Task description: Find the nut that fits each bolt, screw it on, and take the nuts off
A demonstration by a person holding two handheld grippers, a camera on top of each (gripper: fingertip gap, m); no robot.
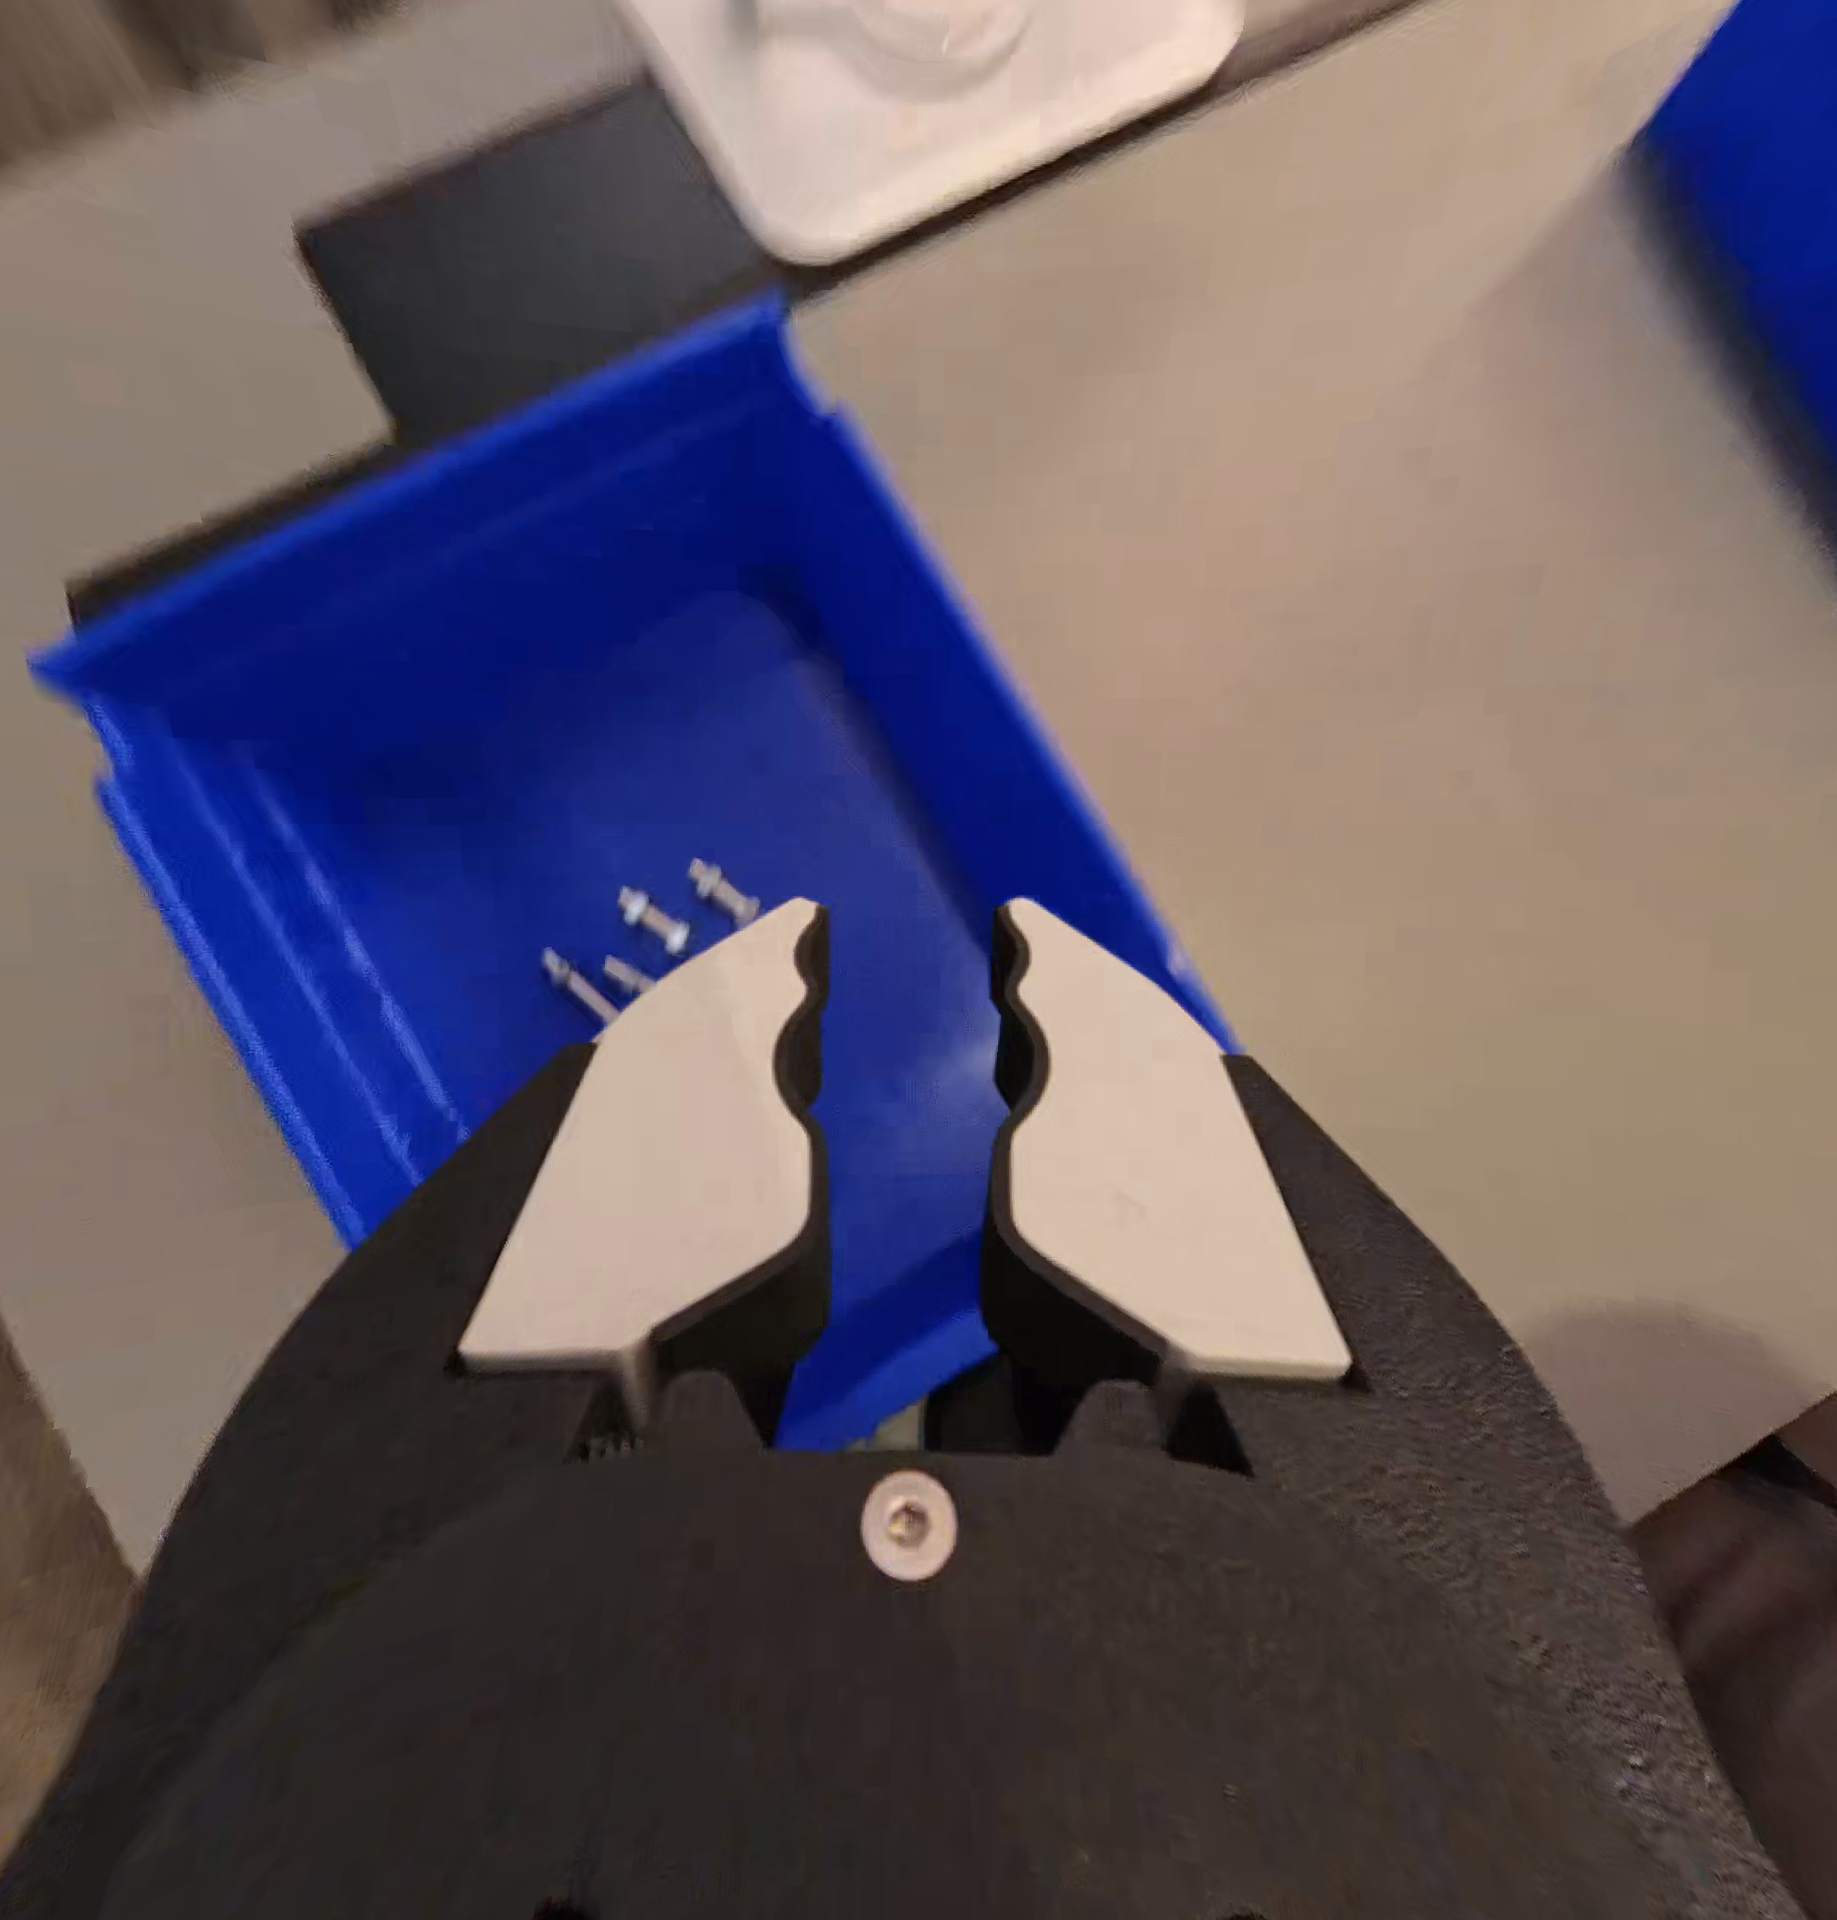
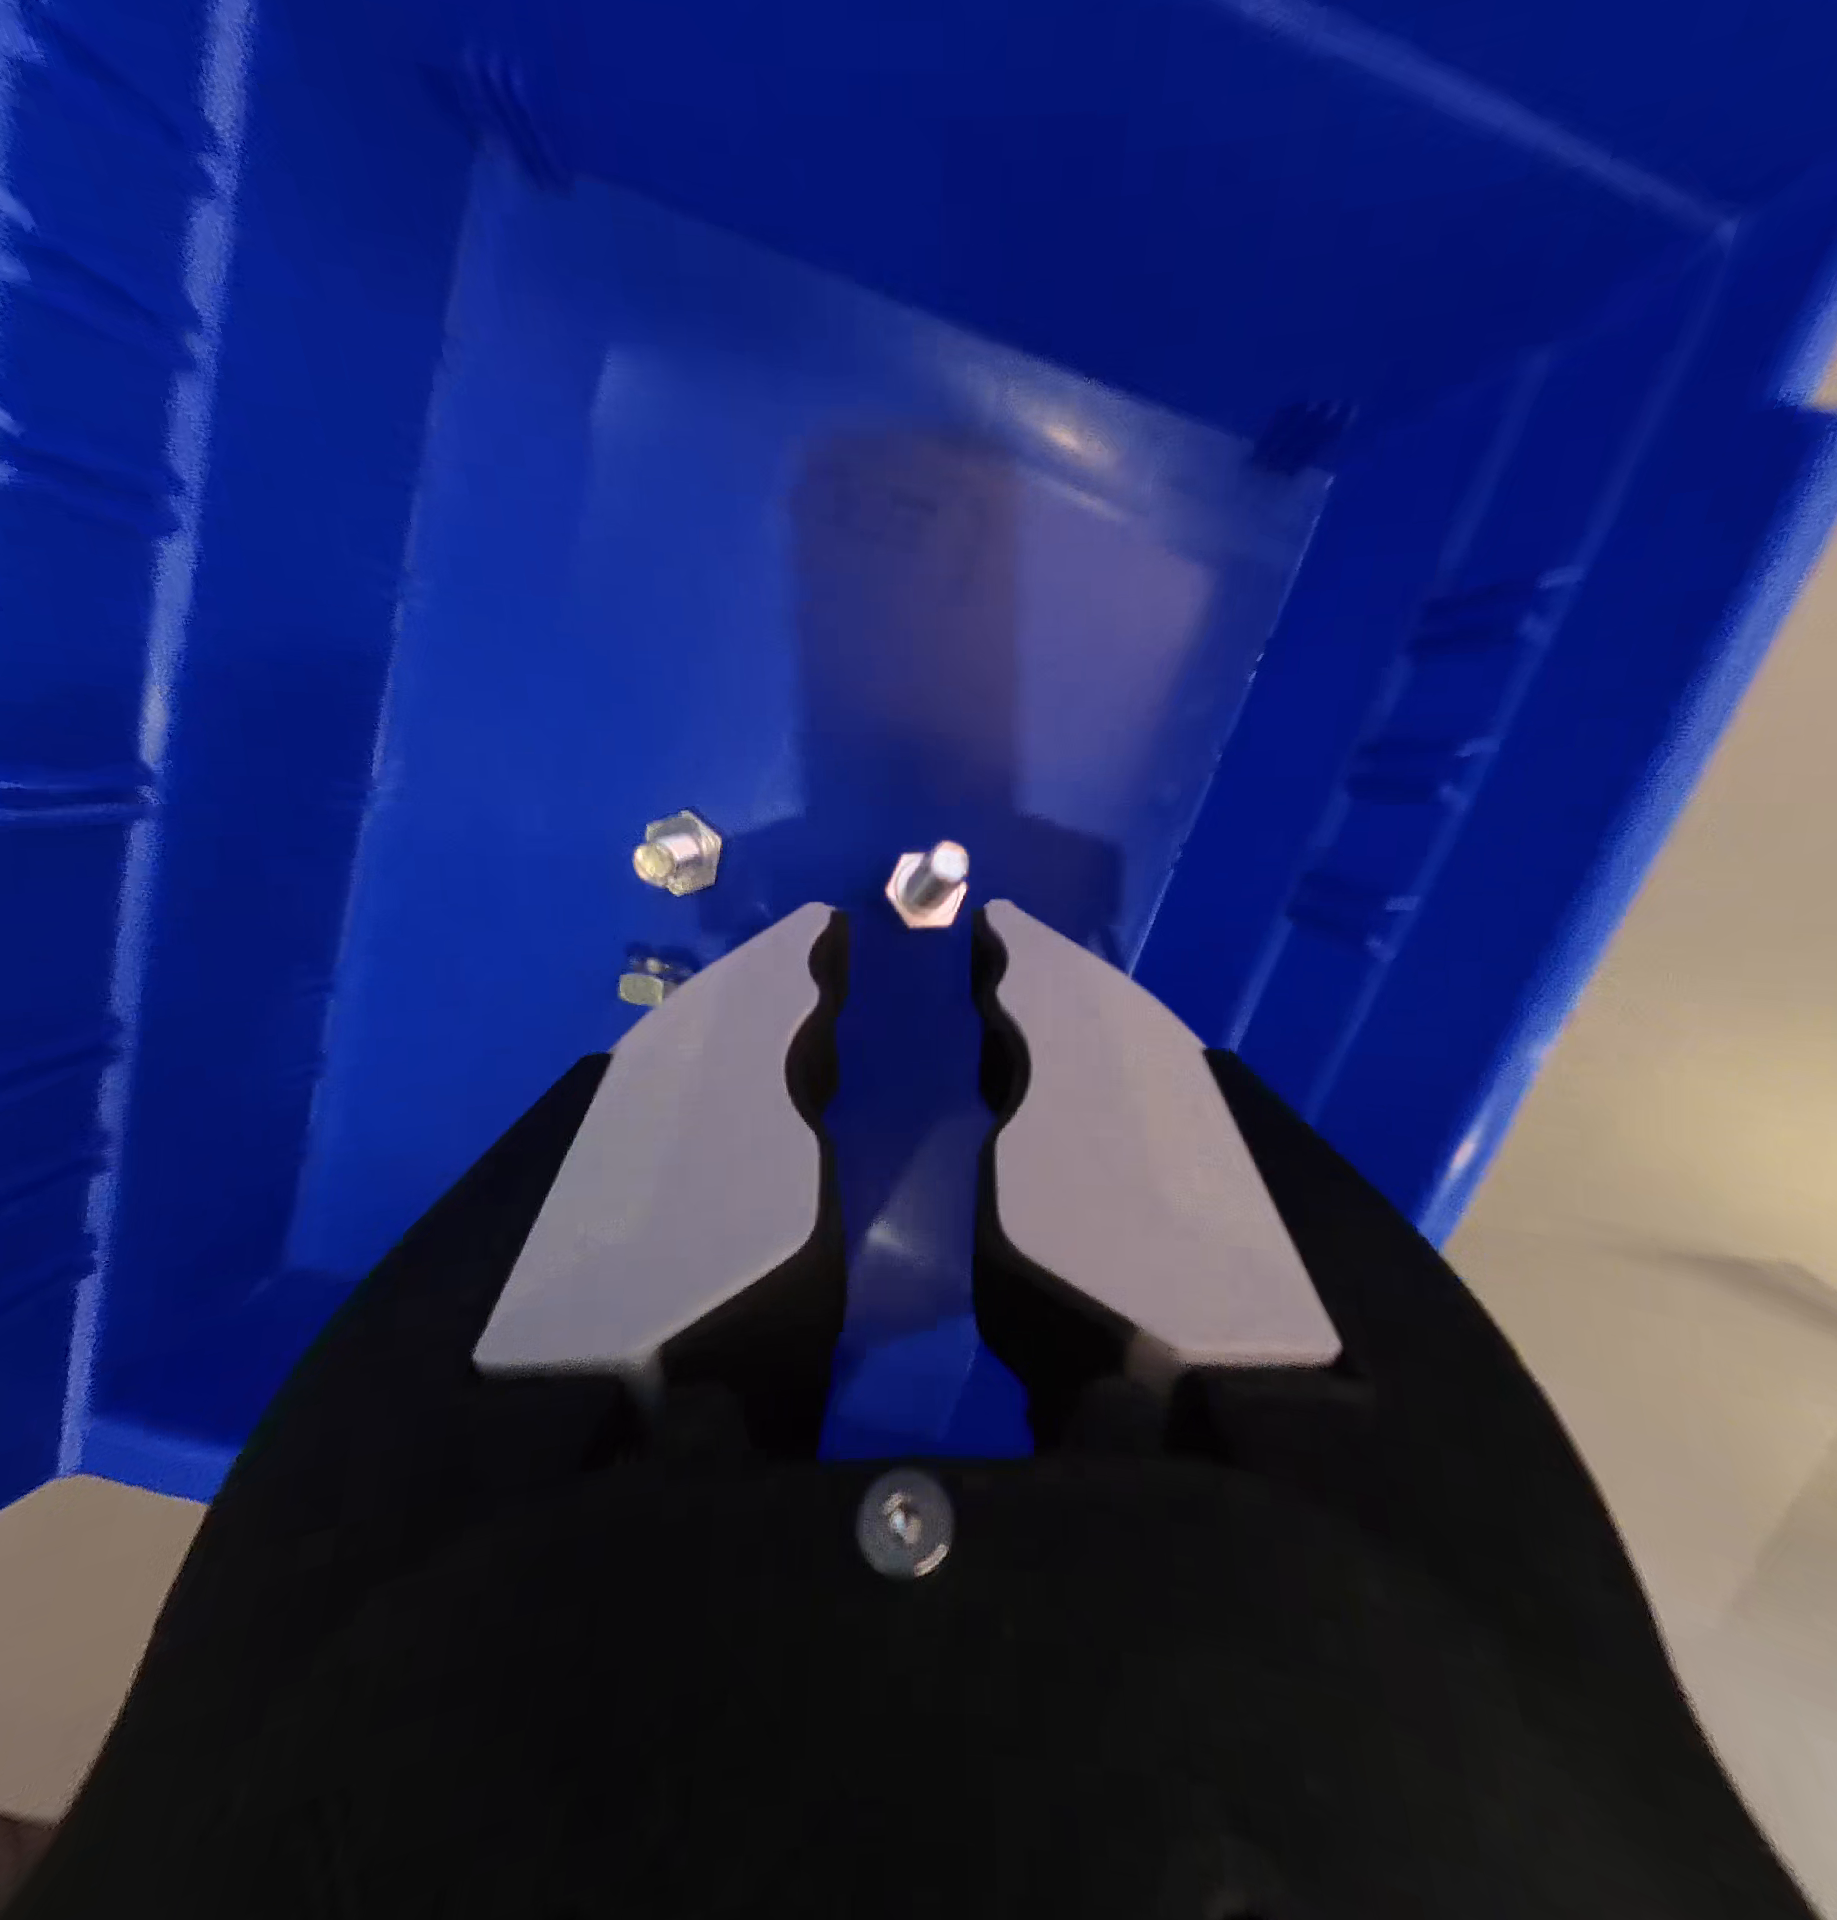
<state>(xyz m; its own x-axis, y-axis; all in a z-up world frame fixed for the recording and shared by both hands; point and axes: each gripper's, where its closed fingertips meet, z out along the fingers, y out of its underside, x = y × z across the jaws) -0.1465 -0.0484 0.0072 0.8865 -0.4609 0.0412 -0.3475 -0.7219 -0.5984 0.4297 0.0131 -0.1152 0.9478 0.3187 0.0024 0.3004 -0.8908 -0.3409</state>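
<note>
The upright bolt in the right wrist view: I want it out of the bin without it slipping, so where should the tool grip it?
Grip the bolt by its shank from above: it stands on its hex head, shank pointing up toward the open right tool.

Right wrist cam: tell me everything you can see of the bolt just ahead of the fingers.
The bolt is short, bright silvery metal, with a hexagonal head and a stubby shank ending in a flat round tip. It seems to stand on its head on the floor of the blue bin, shank pointing up toward the camera. It sits just beyond the right gripper, whose fingers are apart and not touching it. Threads are too blurred to make out.
</note>
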